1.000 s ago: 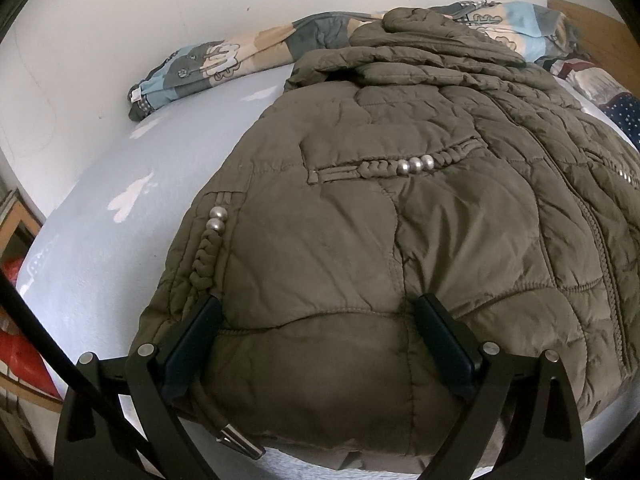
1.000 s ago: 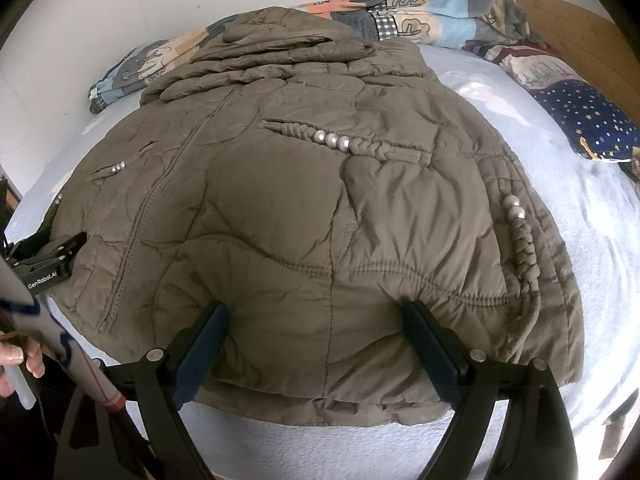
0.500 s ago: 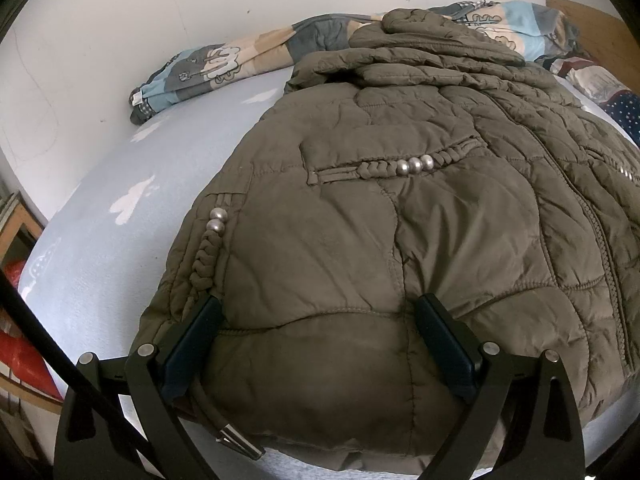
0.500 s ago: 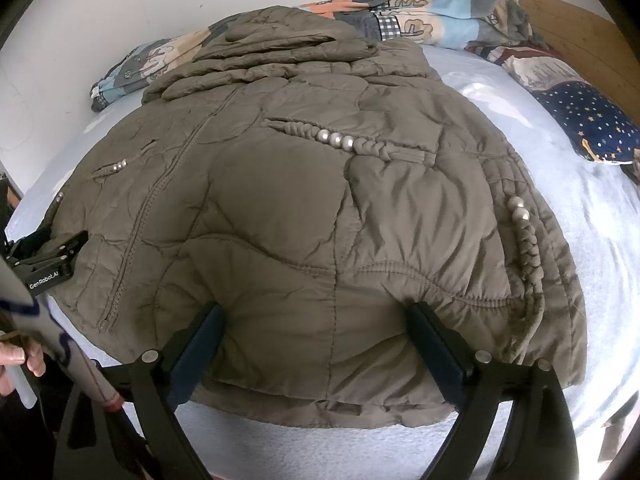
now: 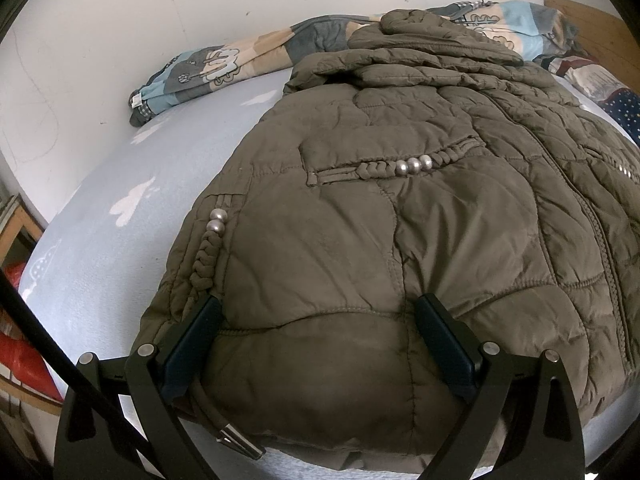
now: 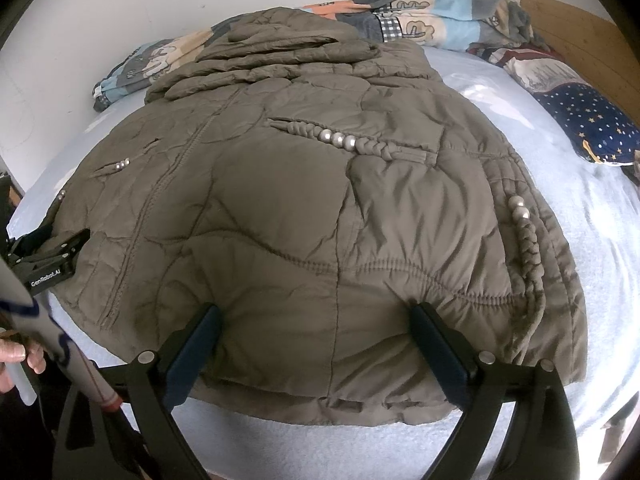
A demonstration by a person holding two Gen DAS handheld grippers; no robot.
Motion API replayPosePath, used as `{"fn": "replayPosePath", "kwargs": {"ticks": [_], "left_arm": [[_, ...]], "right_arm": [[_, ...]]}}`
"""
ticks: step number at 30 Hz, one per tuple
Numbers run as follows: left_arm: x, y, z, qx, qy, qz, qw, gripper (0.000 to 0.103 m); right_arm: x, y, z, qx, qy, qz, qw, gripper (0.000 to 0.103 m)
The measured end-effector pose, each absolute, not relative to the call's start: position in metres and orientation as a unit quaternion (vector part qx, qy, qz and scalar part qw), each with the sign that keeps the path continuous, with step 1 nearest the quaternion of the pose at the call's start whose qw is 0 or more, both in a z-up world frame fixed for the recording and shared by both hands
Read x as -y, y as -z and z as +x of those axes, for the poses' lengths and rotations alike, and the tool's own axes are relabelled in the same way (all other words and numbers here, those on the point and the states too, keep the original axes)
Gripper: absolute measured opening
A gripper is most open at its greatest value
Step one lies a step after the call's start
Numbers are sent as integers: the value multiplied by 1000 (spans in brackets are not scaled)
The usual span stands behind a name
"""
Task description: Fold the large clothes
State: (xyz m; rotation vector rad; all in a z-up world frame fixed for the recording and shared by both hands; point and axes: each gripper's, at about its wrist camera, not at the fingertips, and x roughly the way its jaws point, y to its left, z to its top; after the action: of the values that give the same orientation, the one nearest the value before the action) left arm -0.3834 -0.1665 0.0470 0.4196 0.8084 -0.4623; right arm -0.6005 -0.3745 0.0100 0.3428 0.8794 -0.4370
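An olive quilted jacket lies spread flat on a pale blue bed, hood at the far end, hem toward me. My left gripper is open, its fingers wide apart astride the hem's left corner, beside a braided cord with silver beads. A metal-tipped drawstring hangs below. My right gripper is open too, straddling the padded hem near its right corner. The left gripper also shows at the jacket's far left edge in the right wrist view.
A patchwork quilt is bunched along the white wall behind the hood. A star-print pillow and a wooden headboard are on the right. A hand holds the left tool. Bare sheet lies left of the jacket.
Almost nothing differs: both grippers stay open over the hem and the jacket lies as before, with only a slight drift of the views.
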Motion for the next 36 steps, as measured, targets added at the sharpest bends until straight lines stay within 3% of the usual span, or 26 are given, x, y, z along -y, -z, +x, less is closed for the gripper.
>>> {"fn": "replayPosePath", "kwargs": {"ticks": [9,20,36], "left_arm": [[166,-47,-384,-386,222,202,872,98],[167,-47,-385,-384,223,203,872,98],[167,-47,-384,-385,224,203,872,98]], "right_arm": [[374,-21,-612,-408,204,171,873,98],[421,-69,-674,-289,322,226,872,98],[481,-23,-718,-288,355,399,795,99]]}}
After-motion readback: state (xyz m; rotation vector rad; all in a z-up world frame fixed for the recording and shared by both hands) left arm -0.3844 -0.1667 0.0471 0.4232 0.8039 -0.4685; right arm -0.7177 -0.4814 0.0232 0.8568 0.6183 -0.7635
